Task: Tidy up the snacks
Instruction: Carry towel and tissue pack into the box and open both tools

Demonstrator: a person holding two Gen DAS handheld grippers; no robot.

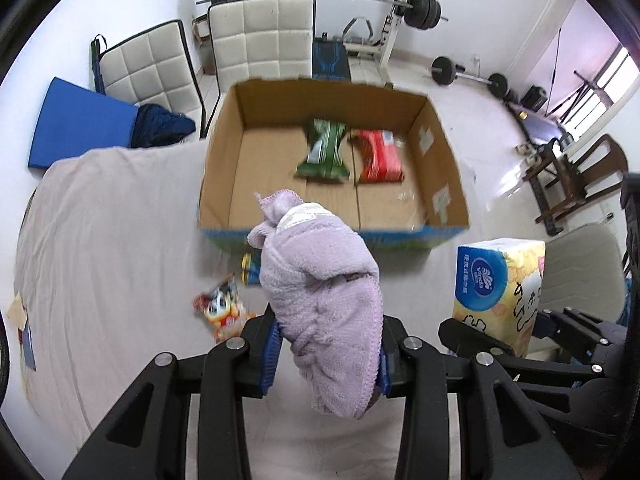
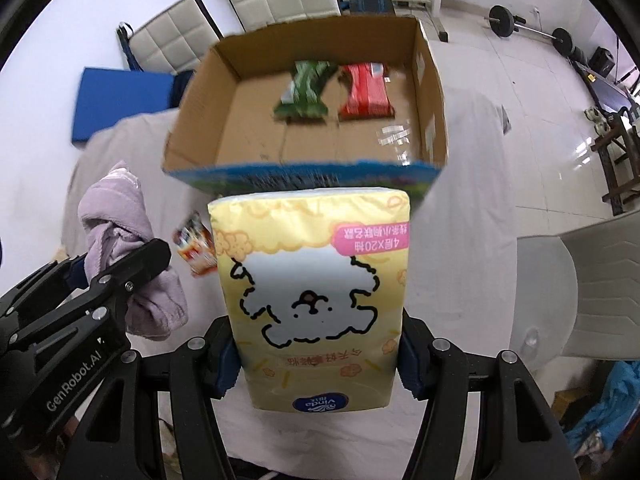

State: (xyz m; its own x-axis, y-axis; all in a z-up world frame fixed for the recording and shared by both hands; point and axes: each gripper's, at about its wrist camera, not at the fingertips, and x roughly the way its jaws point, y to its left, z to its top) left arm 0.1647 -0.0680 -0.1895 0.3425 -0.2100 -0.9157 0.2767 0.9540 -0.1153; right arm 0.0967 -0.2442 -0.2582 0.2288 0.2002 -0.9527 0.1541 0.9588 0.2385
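My left gripper [image 1: 326,360] is shut on a bunched lilac towel [image 1: 320,300], held just short of the open cardboard box [image 1: 224,152]. My right gripper [image 2: 318,360] is shut on a yellow tissue pack [image 2: 316,280] with a cartoon dog, also in front of the box [image 2: 192,120]. Inside the box lie a green snack packet [image 1: 324,150] and a red snack packet [image 1: 378,156], side by side. A small red snack bag [image 1: 220,308] and a blue-yellow can [image 1: 248,268] rest on the cloth-covered table before the box; the towel partly hides the can.
The table wears a pale cloth [image 1: 112,240]. Two white padded chairs [image 1: 260,36] stand behind the box, with a blue mat [image 1: 76,120] to the left. Weight equipment [image 1: 424,8] and a wooden chair [image 1: 576,176] occupy the floor at right.
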